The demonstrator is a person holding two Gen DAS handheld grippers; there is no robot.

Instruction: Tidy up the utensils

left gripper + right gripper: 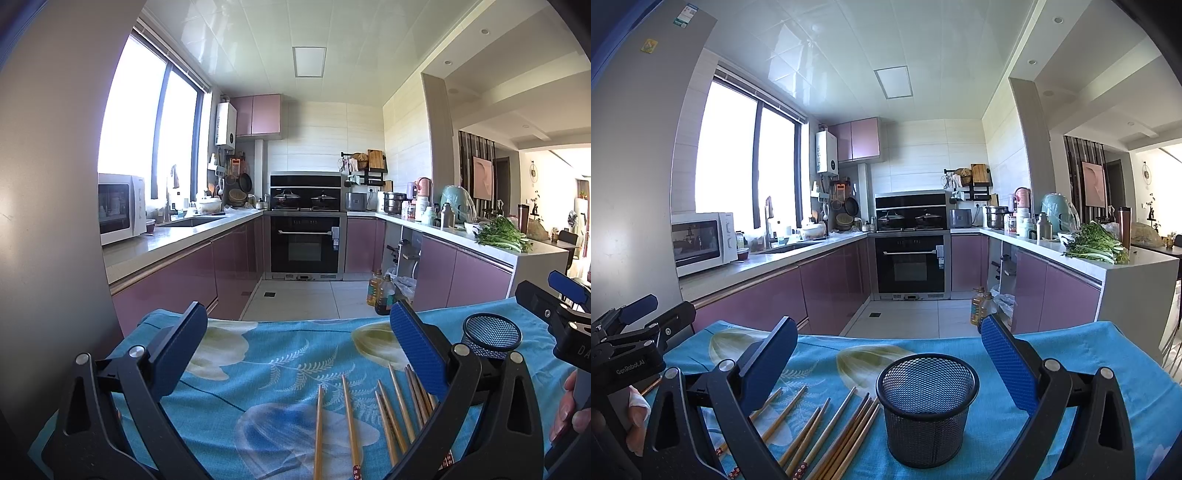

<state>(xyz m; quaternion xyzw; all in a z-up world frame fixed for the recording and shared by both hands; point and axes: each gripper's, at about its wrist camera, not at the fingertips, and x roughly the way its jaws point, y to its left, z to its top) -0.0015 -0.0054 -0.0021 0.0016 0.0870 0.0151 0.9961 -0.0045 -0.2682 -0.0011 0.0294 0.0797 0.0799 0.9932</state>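
Chopsticks still loose on the cloth, cup empty

Left gripper [297,354] is spread wide, holding nothing, chopsticks [391,417] fanned just below it. Right gripper [888,360] also gapes, mesh cup [927,406] standing between its fingers. The sticks look light, stiff and a bit slick, so I'd pinch one mid-shaft.

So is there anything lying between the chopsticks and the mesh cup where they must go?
Nothing visible. The chopsticks lie loose on the blue floral cloth, directly beside the black mesh cup, which stands upright with an open, empty-looking top. Both the left gripper and the right gripper are open above them.
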